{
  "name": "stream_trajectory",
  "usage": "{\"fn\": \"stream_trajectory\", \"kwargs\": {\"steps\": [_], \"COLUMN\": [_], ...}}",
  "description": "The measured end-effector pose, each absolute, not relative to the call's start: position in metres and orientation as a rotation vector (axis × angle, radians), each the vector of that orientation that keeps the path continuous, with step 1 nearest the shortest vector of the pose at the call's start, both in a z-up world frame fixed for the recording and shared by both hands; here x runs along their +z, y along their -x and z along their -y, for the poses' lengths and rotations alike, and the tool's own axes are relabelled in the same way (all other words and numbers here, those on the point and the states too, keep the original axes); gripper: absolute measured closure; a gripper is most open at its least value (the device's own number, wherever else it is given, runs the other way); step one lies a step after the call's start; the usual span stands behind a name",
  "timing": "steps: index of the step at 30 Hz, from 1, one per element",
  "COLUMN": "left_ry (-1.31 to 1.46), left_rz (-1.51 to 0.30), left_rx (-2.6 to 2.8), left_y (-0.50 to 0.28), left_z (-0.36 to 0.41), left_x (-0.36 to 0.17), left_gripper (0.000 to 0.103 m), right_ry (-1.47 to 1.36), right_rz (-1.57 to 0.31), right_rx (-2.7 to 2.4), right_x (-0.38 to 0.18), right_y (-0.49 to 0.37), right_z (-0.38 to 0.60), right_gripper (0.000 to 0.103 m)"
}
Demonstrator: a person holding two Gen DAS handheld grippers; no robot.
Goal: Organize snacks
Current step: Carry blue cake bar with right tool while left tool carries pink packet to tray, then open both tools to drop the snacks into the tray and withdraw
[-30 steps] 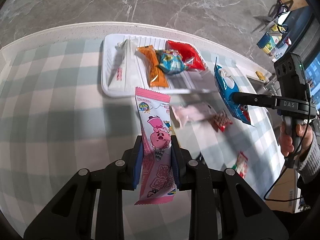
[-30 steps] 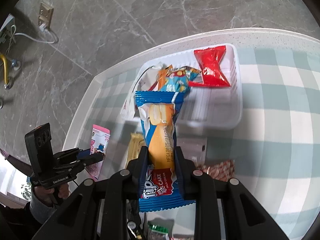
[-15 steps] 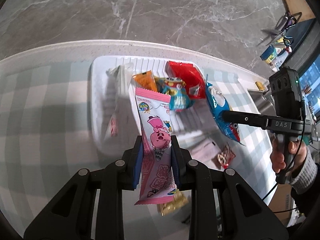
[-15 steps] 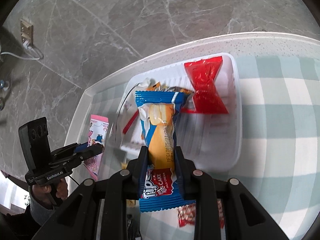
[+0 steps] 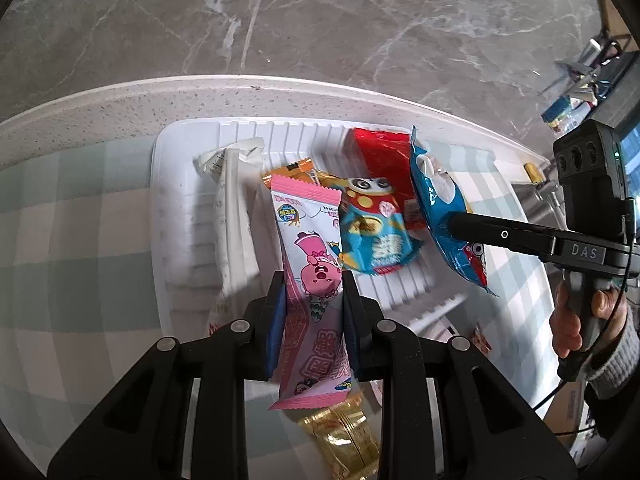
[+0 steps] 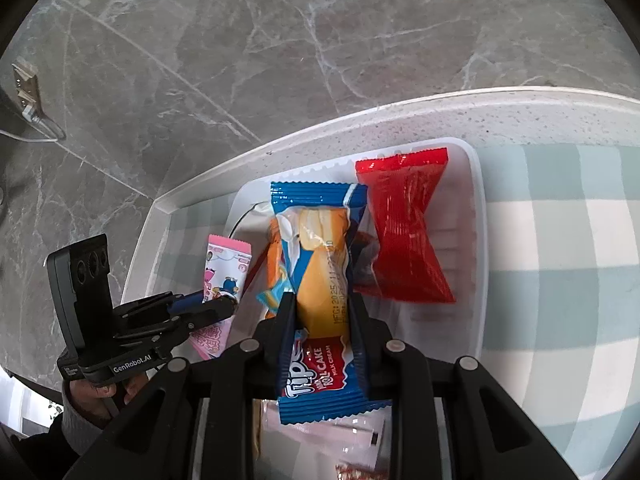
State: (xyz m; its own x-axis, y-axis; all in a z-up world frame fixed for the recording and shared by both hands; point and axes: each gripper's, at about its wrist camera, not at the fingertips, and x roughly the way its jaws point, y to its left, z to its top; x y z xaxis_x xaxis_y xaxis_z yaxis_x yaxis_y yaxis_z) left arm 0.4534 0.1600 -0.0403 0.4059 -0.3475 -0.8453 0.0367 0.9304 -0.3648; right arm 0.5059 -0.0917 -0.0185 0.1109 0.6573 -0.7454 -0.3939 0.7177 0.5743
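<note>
1. pink snack packet (image 5: 310, 280): glossy printed plastic film with crimped ends.
2. blue roll cake wrapper (image 6: 320, 280): shiny plastic film.
3. red packet (image 6: 404, 236): glossy, crinkled foil-like plastic.
4. white tray (image 5: 176, 208): smooth ribbed plastic, slight sheen.
5. desk (image 5: 60, 220): covered in matt checked cloth; its rim is speckled, stone-like.
6. left gripper (image 5: 314, 320): matt black plastic, metal rivets.
7. floor (image 5: 360, 20): polished grey marble-look tile.

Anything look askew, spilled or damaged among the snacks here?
Nothing damaged or spilled. The packets in the white tray lie overlapping at mixed angles, and a gold packet sits outside it on the checked cloth.
</note>
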Motion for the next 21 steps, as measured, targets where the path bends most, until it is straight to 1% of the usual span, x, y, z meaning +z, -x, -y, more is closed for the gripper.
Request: {"fn": "stream_trajectory", "kwargs": {"steps": [10, 18, 21], "left_ry": [0.31, 0.273, 0.251], "left_rz": [-1.127, -1.13, -1.125], "left_rx": [-0.234, -0.227, -0.224], "left_y": [-0.469, -0.47, -0.47], "left_z": [-0.161, -0.154, -0.151], "left_x": [-0.052, -0.058, -0.058], "left_gripper": [0.079, 0.078, 0.076], "right_ry": [-0.238, -0.185, -0.166], "right_rz": [-1.261, -1.244, -1.234], "right_rx": [0.722, 0.714, 0.708], "right_x": [-0.04, -0.04, -0.037], "right_y": [-0.513, -0.509, -0.507], "right_z": [0.091, 0.092, 0.091], "right_gripper": [0.075, 0.074, 0.071]}}
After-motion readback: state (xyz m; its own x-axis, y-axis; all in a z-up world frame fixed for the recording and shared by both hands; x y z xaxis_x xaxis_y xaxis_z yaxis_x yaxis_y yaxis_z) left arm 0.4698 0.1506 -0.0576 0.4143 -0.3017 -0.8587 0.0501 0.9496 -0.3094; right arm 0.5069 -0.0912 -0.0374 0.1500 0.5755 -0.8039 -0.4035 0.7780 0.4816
